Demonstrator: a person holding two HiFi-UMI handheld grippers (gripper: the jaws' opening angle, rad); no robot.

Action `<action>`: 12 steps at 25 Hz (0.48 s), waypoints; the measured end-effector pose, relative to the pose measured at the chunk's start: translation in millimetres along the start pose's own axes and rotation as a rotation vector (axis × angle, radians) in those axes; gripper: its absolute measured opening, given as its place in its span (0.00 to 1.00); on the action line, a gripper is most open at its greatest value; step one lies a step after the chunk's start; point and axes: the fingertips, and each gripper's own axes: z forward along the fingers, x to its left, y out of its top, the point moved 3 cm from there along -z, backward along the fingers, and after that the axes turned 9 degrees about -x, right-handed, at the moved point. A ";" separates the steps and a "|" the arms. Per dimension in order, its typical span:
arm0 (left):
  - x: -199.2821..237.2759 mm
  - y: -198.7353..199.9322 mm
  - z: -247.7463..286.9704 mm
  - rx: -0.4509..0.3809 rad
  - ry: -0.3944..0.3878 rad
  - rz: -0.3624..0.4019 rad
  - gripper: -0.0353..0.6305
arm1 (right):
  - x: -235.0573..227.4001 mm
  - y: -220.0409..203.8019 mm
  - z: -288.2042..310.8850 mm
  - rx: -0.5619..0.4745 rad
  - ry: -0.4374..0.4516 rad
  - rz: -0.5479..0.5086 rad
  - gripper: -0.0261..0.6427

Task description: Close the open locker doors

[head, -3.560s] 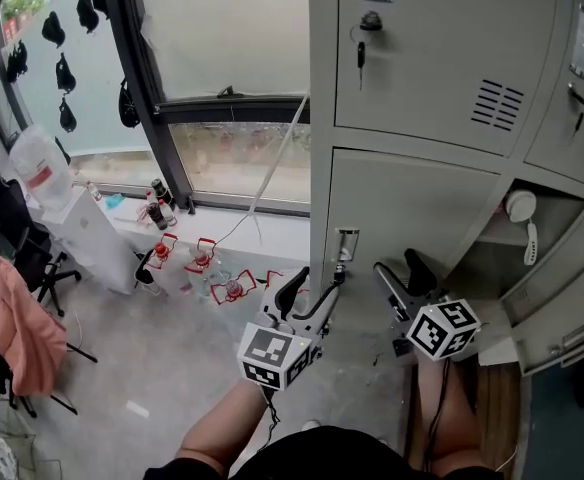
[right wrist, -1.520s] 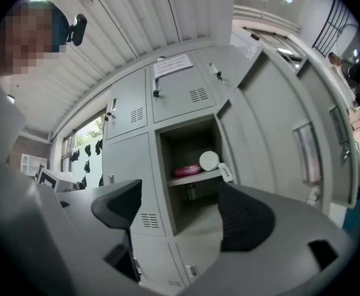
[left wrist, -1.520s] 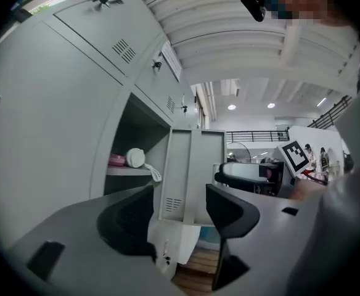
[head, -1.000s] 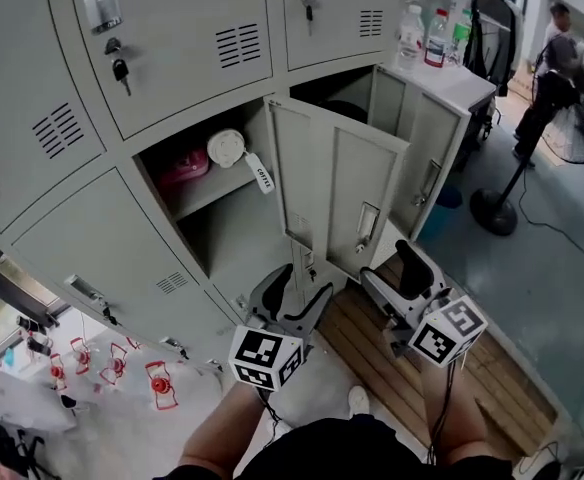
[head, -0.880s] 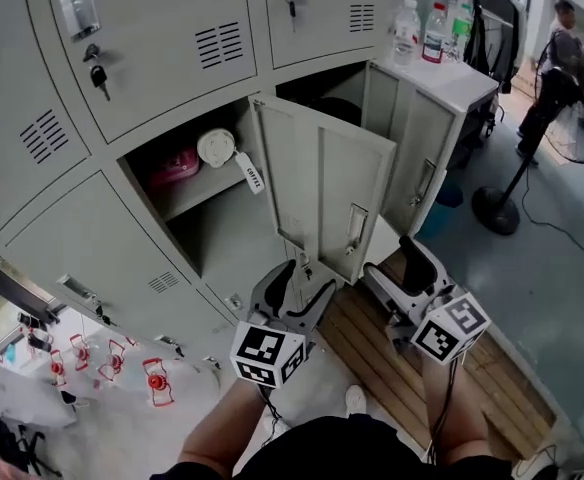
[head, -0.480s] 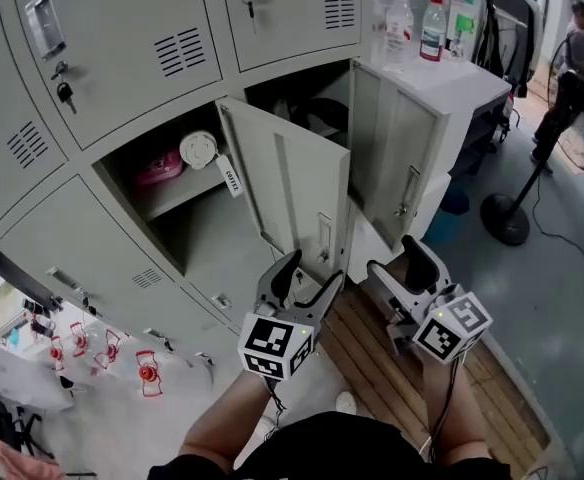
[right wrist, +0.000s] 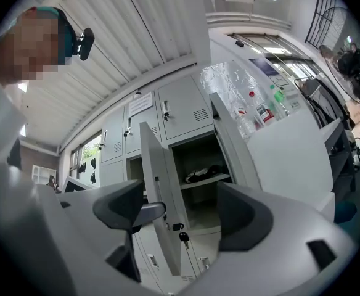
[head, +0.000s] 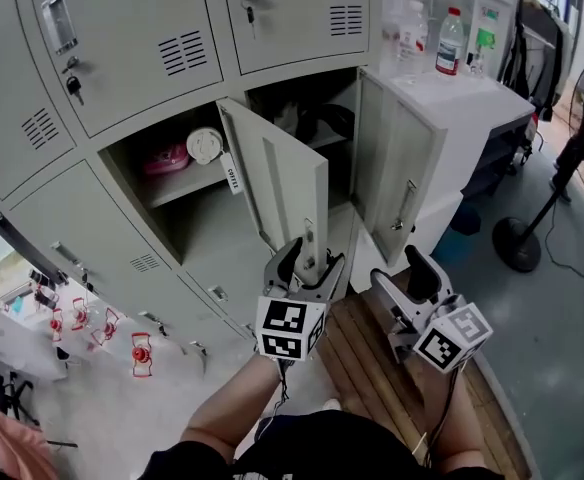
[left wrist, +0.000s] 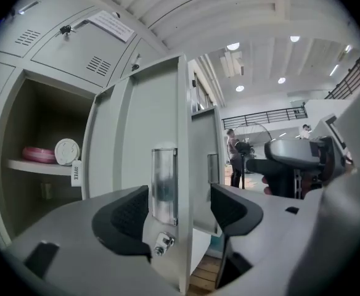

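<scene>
**Head view.** Left gripper (head: pixel 305 268) sat with its jaws wide apart, straddling the free edge of the near door (head: pixel 277 183). That door swung out from the locker bank straight toward it. Nothing was clamped. Right gripper (head: pixel 404 278) hung just to the right of it, jaws likewise apart and empty. Far door (head: pixel 392 173) stood open ahead of the right gripper and clear of it. Both compartments behind the doors gaped.

**Left gripper view.** Door edge ran upright between the two pads, with a gap showing on each side, so no pad pressed on it. A metal handle plate (left wrist: pixel 164 184) with a lock nut below it faced the left pad. I took that for the door's inner face.

**Right gripper view.** Jaws were spread with only air between them. Near door (right wrist: pixel 158 196) lay ahead and a little left, with keys (right wrist: pixel 181 234) hanging from its outer face. The far door's edge (right wrist: pixel 232 140) lay ahead to the right.

**Judgement on the step.**
- No squeeze seemed needed.
- Best to lay the left gripper's right pad flat on the outer face, close to the free edge.
- Sweep leftward in an arc about the hinge.
- Draw the inner jaw out before the door meets the frame, or it may get pinched.
- Finish with a flat push.
- The right gripper looked placed to take the far door the same way.
</scene>
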 end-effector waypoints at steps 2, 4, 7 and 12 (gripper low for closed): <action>0.4 -3.5 4.6 0.016 0.022 0.013 0.53 | -3.8 -0.6 -0.3 0.001 0.004 0.007 0.58; 2.9 -5.9 6.4 0.029 0.043 0.013 0.53 | -6.5 -1.8 0.6 0.006 0.005 0.016 0.58; 9.1 -4.9 6.7 0.030 0.060 0.013 0.43 | -7.7 -3.3 5.0 0.010 0.014 0.018 0.58; 10.8 -5.0 -1.2 0.017 0.056 -0.005 0.40 | -8.5 -11.2 12.5 0.025 0.032 0.037 0.58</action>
